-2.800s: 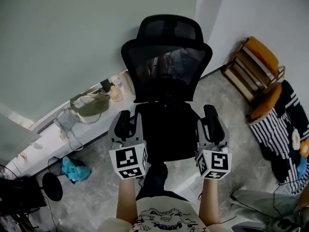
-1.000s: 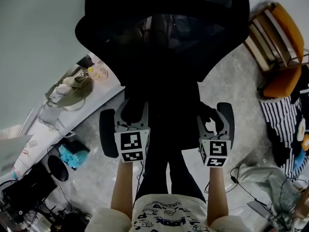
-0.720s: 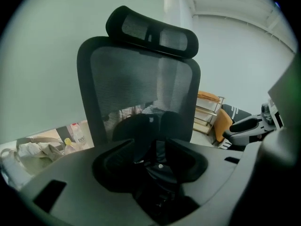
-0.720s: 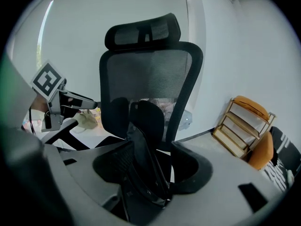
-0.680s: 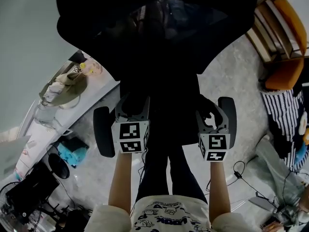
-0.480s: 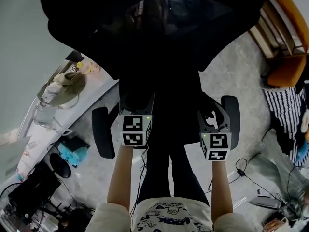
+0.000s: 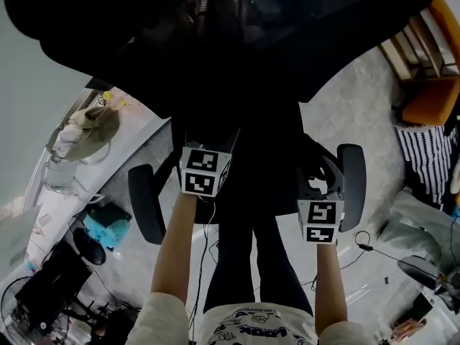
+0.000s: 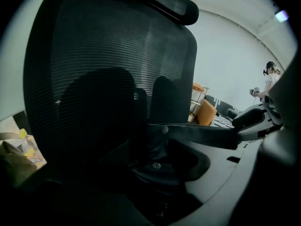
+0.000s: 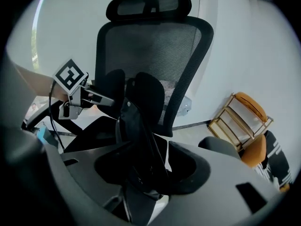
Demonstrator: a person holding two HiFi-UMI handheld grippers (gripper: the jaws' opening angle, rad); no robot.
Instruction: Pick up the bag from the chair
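Note:
A black mesh office chair (image 7: 237, 42) fills the top of the head view, and the black bag on its seat is lost against it there. In the right gripper view the bag (image 9: 141, 140) is a dark fold of fabric and strap that rises from my right gripper (image 9: 146, 178), which is shut on it. My left gripper (image 9: 110, 100) holds the strap's upper end, higher and to the left. In the left gripper view the riveted bag strap (image 8: 188, 135) crosses the left gripper (image 8: 155, 173), which is shut on it. In the head view the left gripper (image 7: 208, 142) is further forward than the right gripper (image 7: 316, 171).
The chair's armrests (image 7: 146, 203) (image 7: 352, 185) flank my arms. A white ledge (image 7: 43, 192) with a cloth bundle runs along the left wall. An orange seat and wooden rack (image 7: 431, 85) stand at the right, with a striped rug (image 7: 428, 160) and floor cables below. A person (image 8: 270, 76) stands far off.
The chair has come closer and now fills the top of the view. My left gripper has moved up and forward over the seat; the right one has held its place.

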